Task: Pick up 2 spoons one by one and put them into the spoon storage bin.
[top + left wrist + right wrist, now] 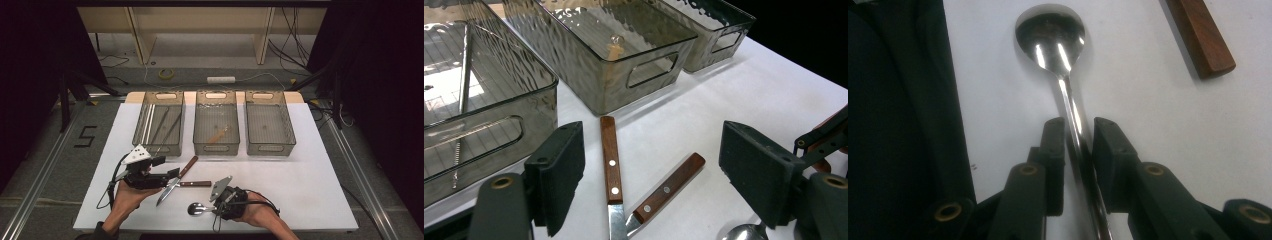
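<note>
A steel spoon (1050, 37) lies on the white table near its front edge, bowl pointing left in the high view (196, 209). My right gripper (1079, 125) is shut on the spoon's thin handle, low over the table (215, 208). Two wood-handled knives (187, 167) (195, 184) lie crossed just behind the spoon. In the left gripper view their handles (610, 160) (669, 187) lie between the wide-apart jaws. My left gripper (172, 173) (654, 155) is open and holds nothing, hovering just left of the knives.
Three clear grey trays stand in a row at the back: the left tray (160, 145) holds long thin utensils, the middle tray (216, 146) a small wooden piece, and the right tray (270, 147) looks bare. The white table (310, 180) has free room at the right.
</note>
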Demonstrator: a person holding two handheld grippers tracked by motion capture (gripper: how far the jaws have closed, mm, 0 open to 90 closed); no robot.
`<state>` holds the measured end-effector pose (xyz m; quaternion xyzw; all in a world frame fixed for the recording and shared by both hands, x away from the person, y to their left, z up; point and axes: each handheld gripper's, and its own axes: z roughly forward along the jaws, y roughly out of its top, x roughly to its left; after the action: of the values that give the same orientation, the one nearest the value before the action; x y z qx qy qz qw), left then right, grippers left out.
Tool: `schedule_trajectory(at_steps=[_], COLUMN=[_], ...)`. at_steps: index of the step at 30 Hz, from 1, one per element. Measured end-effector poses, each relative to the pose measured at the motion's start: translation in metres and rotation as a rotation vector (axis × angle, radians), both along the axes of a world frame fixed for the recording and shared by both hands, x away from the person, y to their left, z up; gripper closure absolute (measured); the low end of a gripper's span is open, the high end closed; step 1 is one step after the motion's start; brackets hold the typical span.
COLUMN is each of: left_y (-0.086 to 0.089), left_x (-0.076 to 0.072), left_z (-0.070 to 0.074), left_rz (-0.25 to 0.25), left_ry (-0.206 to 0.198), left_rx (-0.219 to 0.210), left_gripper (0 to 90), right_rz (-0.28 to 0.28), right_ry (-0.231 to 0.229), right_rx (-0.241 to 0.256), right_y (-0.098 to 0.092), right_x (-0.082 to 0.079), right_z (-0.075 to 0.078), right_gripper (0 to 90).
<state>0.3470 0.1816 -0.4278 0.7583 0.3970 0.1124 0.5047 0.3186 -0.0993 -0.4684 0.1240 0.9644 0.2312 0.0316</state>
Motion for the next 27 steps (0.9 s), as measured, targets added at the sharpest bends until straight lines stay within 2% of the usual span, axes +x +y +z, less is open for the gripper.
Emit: schedule_trajectory(at_steps=[7, 10, 11, 16, 19, 21, 27], left_y=[-0.001, -0.001, -0.001, -0.001, -0.001, -0.001, 0.000], left_x=[0.000, 0.000, 0.000, 0.000, 0.000, -0.001, 0.000], left_z=[0.000, 0.000, 0.000, 0.000, 0.000, 0.000, 0.000], left_rz=[-0.002, -0.004, -0.003, -0.001, -0.003, 0.000, 0.007], left_ry=[0.001, 0.000, 0.000, 0.000, 0.000, -0.003, 0.002], left_rx=[0.004, 0.008, 0.007, 0.004, 0.007, 0.003, -0.001], left_gripper=[25.9, 26.0, 26.1, 26.3, 26.4, 26.4, 26.5], right_rz=[0.017, 0.032, 0.035, 0.035, 0.038, 0.032, 0.017], right_ry=[-0.005, -0.022, -0.012, -0.011, -0.003, -0.010, 0.000], right_rx=[-0.009, -0.004, -0.020, -0.011, -0.025, -0.011, 0.000], right_y=[0.002, 0.004, 0.004, 0.005, 0.005, 0.005, 0.001], right_x=[-0.001, -0.002, -0.002, -0.001, 0.000, 0.000, 0.001], right_z=[0.000, -0.001, 0.001, 0.000, 0.002, 0.001, 0.009], right_gripper=[80.7, 83.7, 85.0, 85.7, 85.8, 85.8, 86.0])
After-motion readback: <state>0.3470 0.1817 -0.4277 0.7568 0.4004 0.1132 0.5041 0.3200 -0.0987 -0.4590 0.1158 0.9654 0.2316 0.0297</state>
